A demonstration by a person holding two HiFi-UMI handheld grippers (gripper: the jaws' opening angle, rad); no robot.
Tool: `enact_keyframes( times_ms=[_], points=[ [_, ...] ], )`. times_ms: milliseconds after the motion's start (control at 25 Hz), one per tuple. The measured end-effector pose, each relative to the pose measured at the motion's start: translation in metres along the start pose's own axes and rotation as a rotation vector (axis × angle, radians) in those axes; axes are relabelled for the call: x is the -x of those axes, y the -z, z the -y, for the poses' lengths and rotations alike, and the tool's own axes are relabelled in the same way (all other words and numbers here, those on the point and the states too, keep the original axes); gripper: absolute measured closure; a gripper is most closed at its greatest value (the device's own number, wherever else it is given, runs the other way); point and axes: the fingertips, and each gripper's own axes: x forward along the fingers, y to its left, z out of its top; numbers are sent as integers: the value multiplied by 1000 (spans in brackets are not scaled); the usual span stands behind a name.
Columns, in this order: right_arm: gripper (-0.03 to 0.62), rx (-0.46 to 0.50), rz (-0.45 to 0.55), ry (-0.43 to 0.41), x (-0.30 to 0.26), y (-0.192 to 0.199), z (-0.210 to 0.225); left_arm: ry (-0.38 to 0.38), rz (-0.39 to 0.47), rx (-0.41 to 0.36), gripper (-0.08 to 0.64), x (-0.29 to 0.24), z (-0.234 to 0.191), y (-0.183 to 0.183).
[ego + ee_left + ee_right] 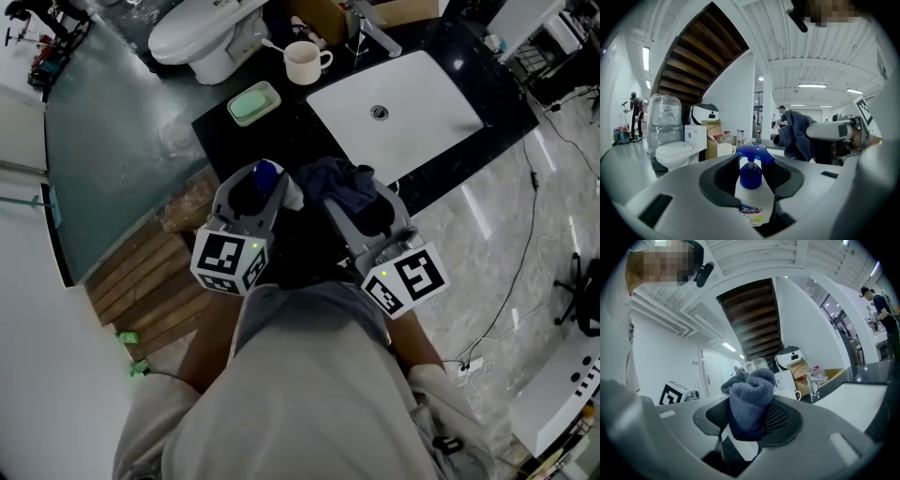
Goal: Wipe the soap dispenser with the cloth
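Observation:
The soap dispenser (pixel 265 174), a white bottle with a blue pump, sits between the jaws of my left gripper (pixel 262 189), above the near end of the black counter (pixel 281 131). In the left gripper view the soap dispenser (pixel 751 180) fills the gap of the left gripper (pixel 752 177), with both dark pads against its sides. My right gripper (pixel 361 211) is shut on a bunched dark blue cloth (pixel 337 183), just right of the bottle and apart from it. The cloth (pixel 750 401) sticks out of the right gripper (pixel 750 420). The left gripper view shows that cloth (pixel 797 136) hanging to the bottle's right.
On the counter are a white sink (pixel 422 94) with a faucet (pixel 370 28), a cream mug (pixel 305 63) and a green soap dish (pixel 253 101). A toilet (pixel 202 37) stands behind. Wooden slats (pixel 150 281) lie at the left, cables (pixel 525 272) on the floor at the right.

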Motion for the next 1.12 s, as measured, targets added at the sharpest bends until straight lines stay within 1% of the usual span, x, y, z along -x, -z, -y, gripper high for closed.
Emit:
enact_keyframes(
  times_ms=[320,600,800,1120],
  points=[
    [425,-6,-20,-48,-18,7,-2,-12,37,49,417,12,-11,2],
    [425,-20,-36,-60,-36,10,0,25,29,32,417,20,-11,2],
    [426,-16,-41,-52,-44,11,2,18,19,53,417,25,-16,1],
    [426,-8,-85,-89,-58,20,-4,29,34,50,417,30,-19,3]
  ],
)
